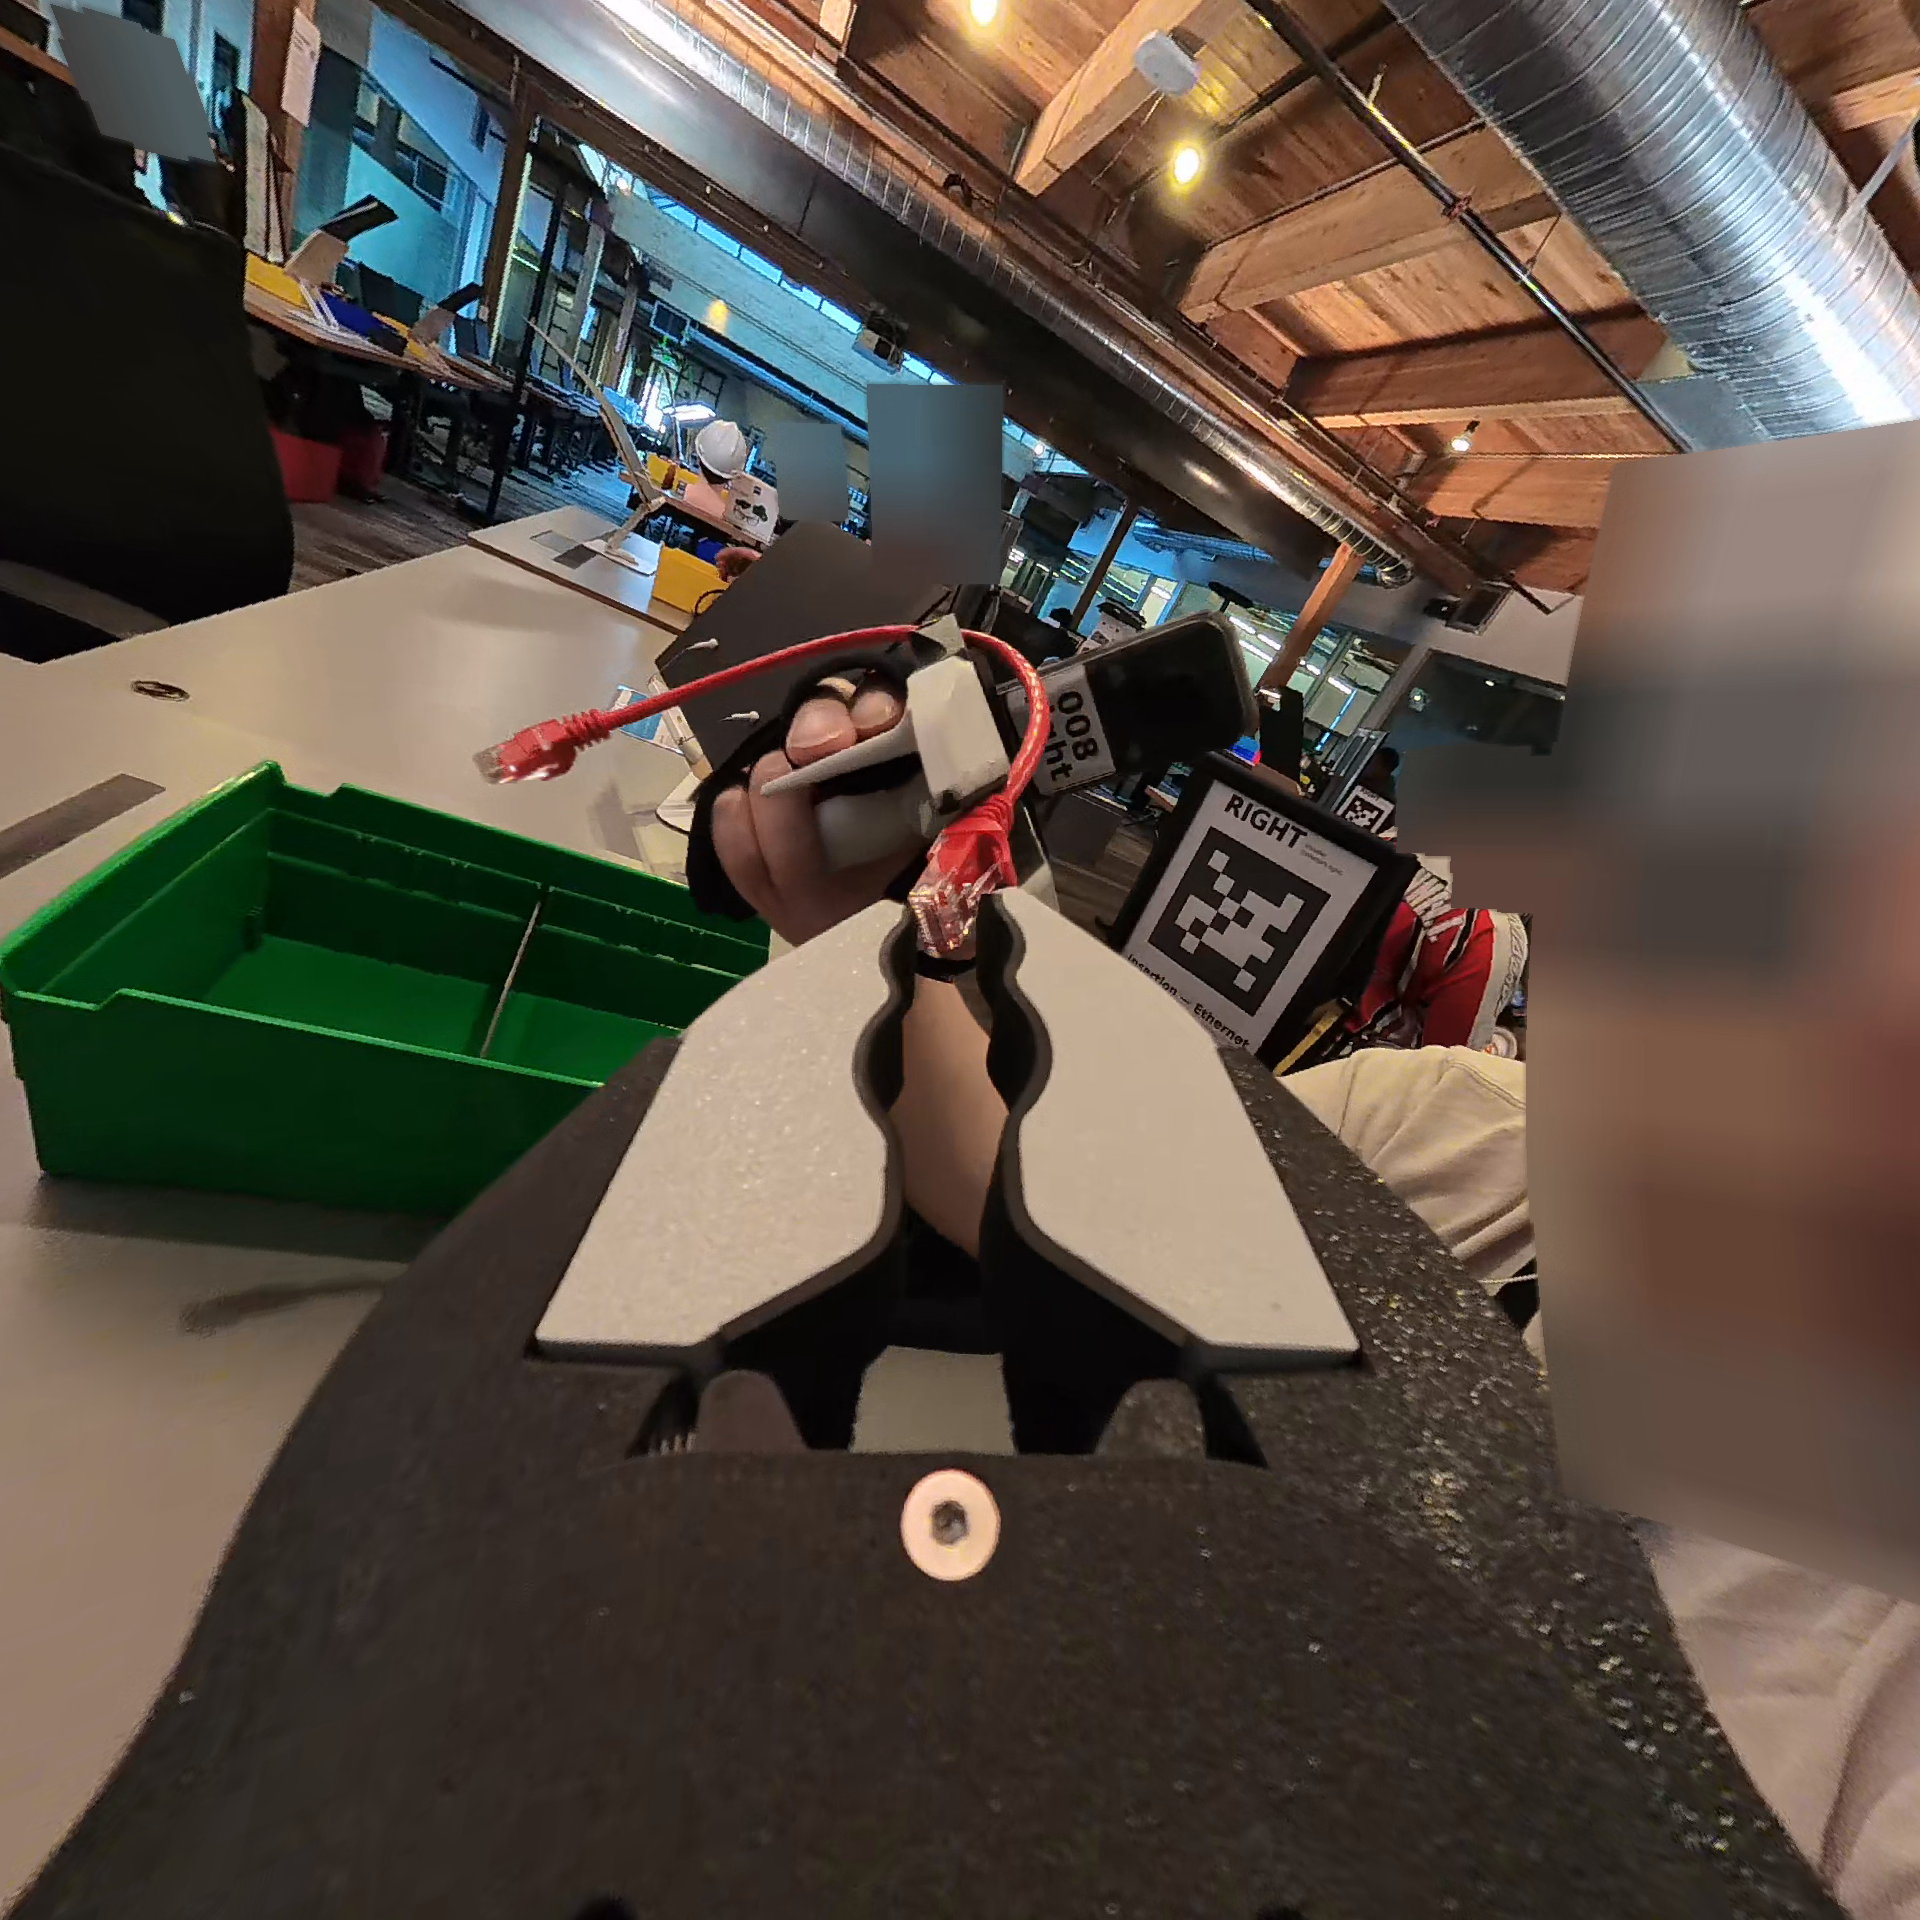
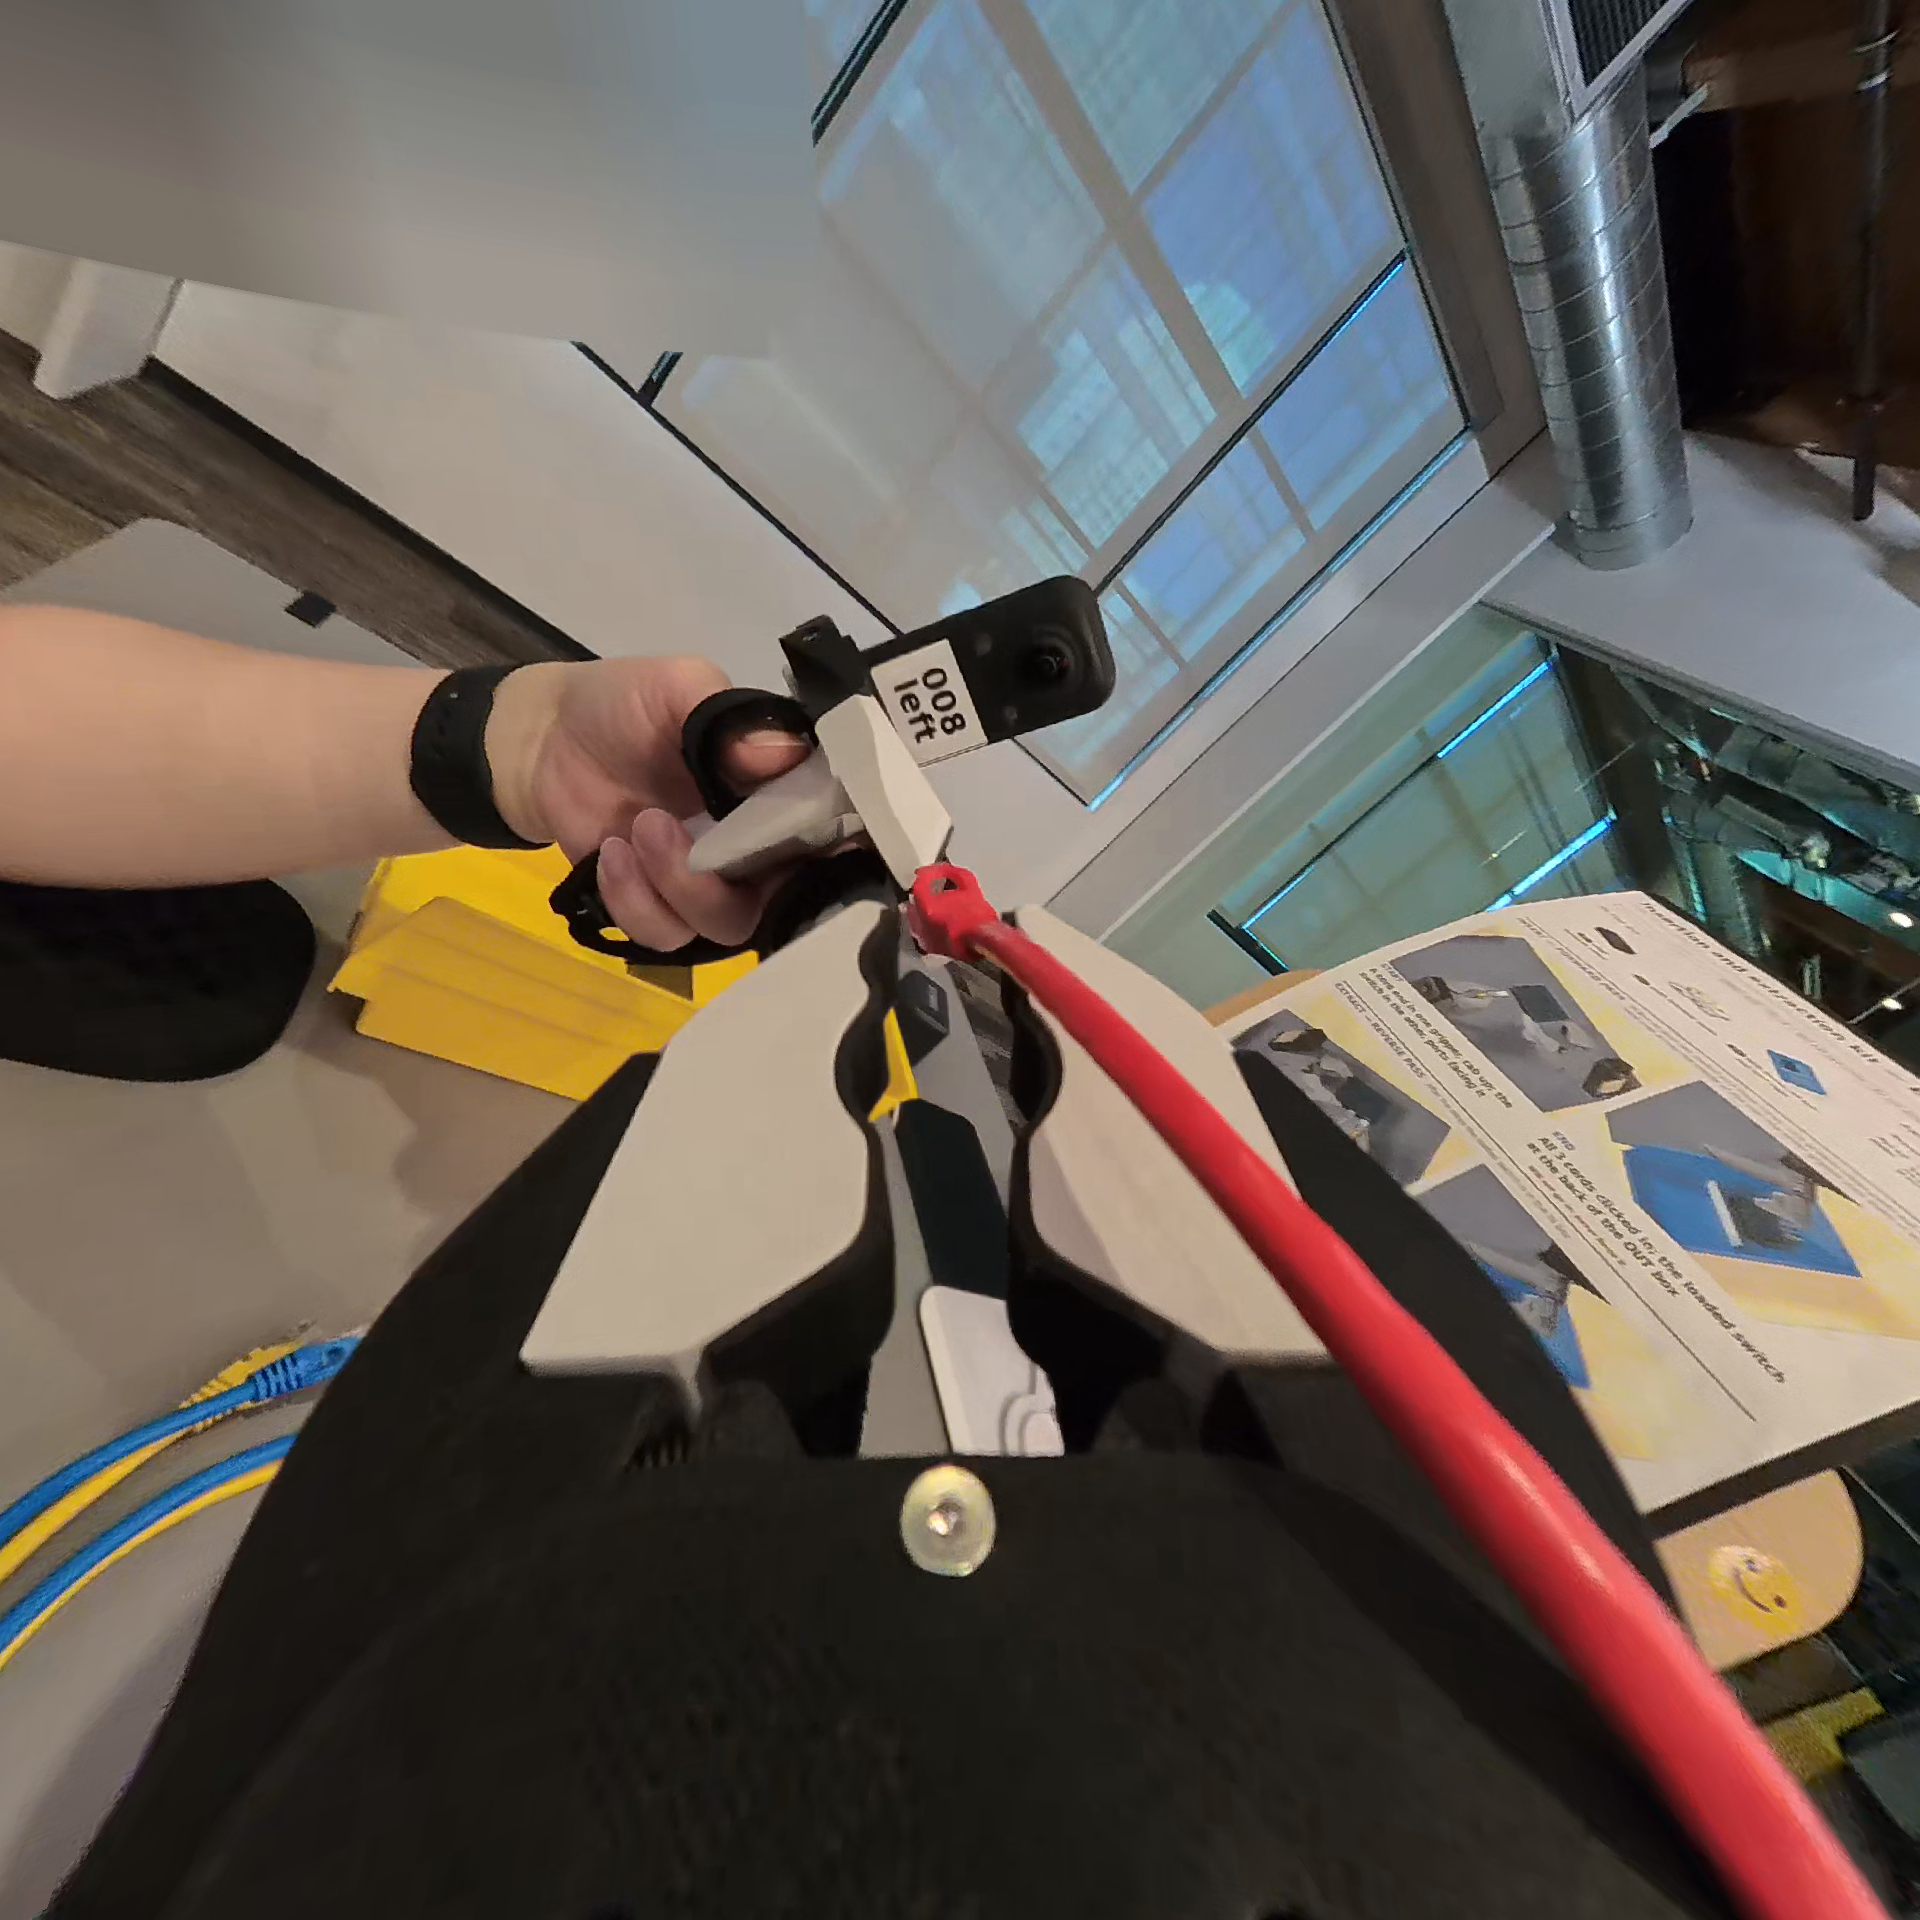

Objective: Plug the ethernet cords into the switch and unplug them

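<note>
The left gripper (image 1: 948, 920) has its jaws clamped on the clear plug of a short red ethernet cord (image 1: 1023, 748), held up above the desk (image 1: 343, 644). The right gripper (image 2: 940, 920) meets it tip to tip with jaws slightly parted around the plug's red boot, not pressing. The cord's other plug dangles free at 10 o'clock in the left wrist view, over a green bin (image 1: 312, 1060). Blue and yellow cords (image 2: 135, 1455) lie at 8 o'clock in the right wrist view.
</note>
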{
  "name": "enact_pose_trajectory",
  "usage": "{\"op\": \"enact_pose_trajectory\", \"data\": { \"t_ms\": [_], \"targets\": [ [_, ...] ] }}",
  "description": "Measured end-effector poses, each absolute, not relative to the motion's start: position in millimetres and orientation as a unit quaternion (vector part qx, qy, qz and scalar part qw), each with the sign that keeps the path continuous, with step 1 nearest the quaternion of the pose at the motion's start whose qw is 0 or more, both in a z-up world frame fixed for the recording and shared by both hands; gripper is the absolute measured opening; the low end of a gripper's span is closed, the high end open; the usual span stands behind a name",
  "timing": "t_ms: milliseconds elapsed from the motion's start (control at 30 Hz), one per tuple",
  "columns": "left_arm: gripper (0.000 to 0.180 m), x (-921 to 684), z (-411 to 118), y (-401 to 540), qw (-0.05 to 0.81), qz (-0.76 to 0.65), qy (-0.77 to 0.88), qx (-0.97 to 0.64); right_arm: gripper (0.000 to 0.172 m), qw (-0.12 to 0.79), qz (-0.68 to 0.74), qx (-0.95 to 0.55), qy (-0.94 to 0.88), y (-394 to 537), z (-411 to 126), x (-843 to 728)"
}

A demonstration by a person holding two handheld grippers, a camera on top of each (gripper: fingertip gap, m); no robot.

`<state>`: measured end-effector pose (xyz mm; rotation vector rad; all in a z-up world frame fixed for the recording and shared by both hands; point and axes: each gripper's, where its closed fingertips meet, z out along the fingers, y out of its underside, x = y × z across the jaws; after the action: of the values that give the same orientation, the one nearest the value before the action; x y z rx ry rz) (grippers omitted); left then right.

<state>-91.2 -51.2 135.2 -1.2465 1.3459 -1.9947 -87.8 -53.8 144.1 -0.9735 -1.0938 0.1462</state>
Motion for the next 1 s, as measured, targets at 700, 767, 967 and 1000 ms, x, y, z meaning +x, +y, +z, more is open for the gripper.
{"op": "enact_pose_trajectory", "data": {
  "t_ms": [700,767,967,1000],
  "targets": [
    [0.037,-86,156,-61,0.181,-0.803,0.419,-0.382,0.011,0.824,-0.025,-0.366,-0.432,-54,166,-86],
    [0.032,-84,161,-60,0.185,-0.819,0.396,-0.372,0.011,0.824,-0.062,-0.356,-0.437,-51,162,-88],
    [0.020,-80,155,-51,0.232,-0.793,0.403,-0.394,0.012,0.820,-0.107,-0.350,-0.441,-43,154,-94],
    [0.019,-80,154,-49,0.237,-0.787,0.407,-0.399,0.012,0.819,-0.109,-0.350,-0.441,-42,154,-93]
  ]
}}
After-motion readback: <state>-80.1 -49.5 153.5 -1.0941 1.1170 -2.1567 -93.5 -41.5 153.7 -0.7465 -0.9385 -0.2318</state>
